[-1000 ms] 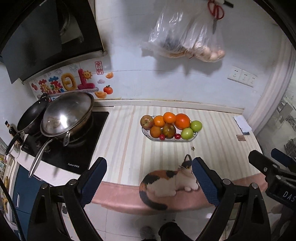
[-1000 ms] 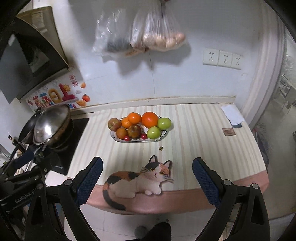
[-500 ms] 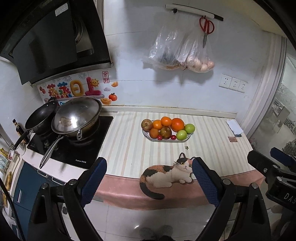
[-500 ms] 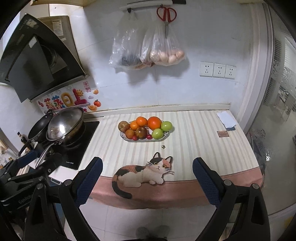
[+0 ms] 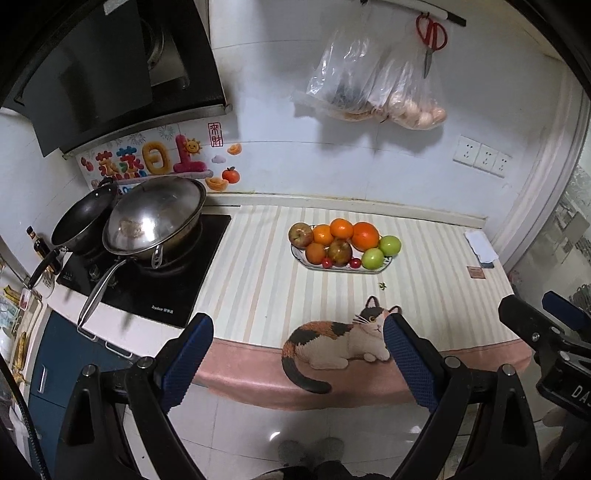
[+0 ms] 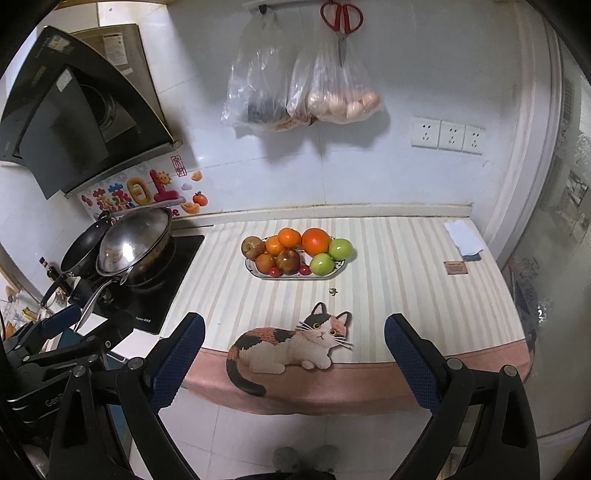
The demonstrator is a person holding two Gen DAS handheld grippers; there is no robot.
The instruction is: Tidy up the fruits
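Observation:
An oval white plate (image 5: 384, 266) (image 6: 255, 272) on the striped counter holds oranges (image 5: 365, 235) (image 6: 316, 240), two green apples (image 5: 373, 258) (image 6: 322, 263), reddish apples (image 5: 300, 234) (image 6: 252, 246) and small red cherry tomatoes (image 5: 327, 262) (image 6: 274, 272). My left gripper (image 5: 297, 343) hangs open in front of the counter's near edge, well short of the plate, nothing between its blue pads. My right gripper (image 6: 293, 341) is likewise open and empty, back from the edge. The right gripper's body (image 5: 546, 332) shows at the right of the left wrist view.
A steel wok (image 5: 155, 221) (image 6: 135, 242) and a black pan (image 5: 83, 219) sit on the hob at left. Plastic bags (image 5: 373, 92) (image 6: 299, 92) and red scissors (image 6: 341, 22) hang on the wall. A cat picture (image 6: 291, 343) marks the cloth's front. A folded cloth (image 6: 463, 240) lies far right.
Both grippers have pulled back and up from the counter; the plate looks smaller and farther, and more wall and floor come into view. Both stay open and empty.

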